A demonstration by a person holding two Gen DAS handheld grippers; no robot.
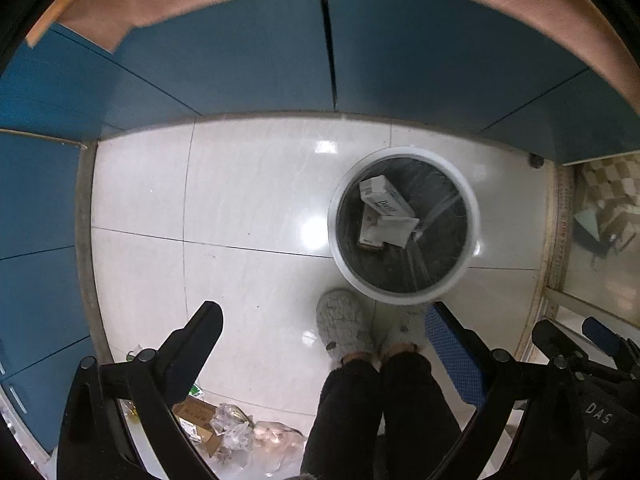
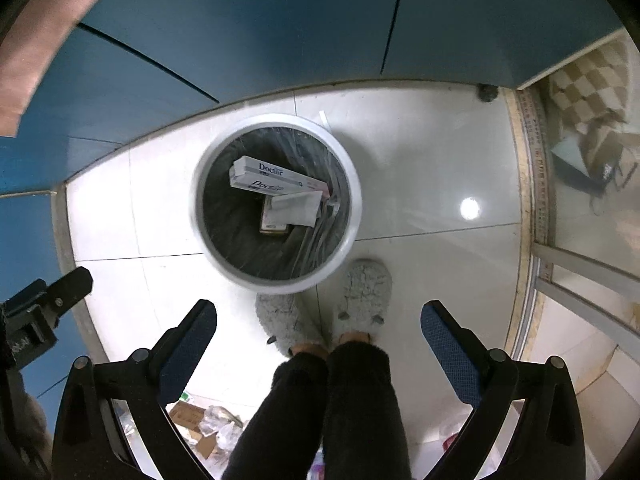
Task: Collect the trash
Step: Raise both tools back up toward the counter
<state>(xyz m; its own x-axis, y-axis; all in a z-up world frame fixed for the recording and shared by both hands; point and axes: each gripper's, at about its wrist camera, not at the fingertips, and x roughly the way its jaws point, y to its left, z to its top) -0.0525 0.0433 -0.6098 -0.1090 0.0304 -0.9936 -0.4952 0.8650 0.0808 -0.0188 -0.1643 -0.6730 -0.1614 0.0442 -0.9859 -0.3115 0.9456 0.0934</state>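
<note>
A white round bin [image 1: 474,220] [image 2: 356,208] with a dark liner stands on the pale tiled floor. Inside lie a long white toothpaste box [image 1: 386,200] [image 2: 276,180] and a smaller white carton [image 1: 384,232] [image 2: 294,210]. My left gripper [image 1: 324,320] points straight down, high above the floor and to the left of the bin, open with nothing between its fingers. My right gripper [image 2: 318,318] also hangs open and empty, just nearer than the bin. More trash lies on the floor by the person's legs: a brown cardboard box [image 1: 196,418] [image 2: 186,416] and crumpled clear plastic [image 1: 232,424] [image 2: 218,424].
A person's grey fuzzy slippers [image 1: 344,328] [image 2: 364,296] and dark trouser legs [image 1: 384,412] stand right beside the bin. Blue cabinet doors [image 1: 240,60] [image 2: 280,20] wall the floor at the far side and left. A glass door track [image 2: 536,200] runs at the right.
</note>
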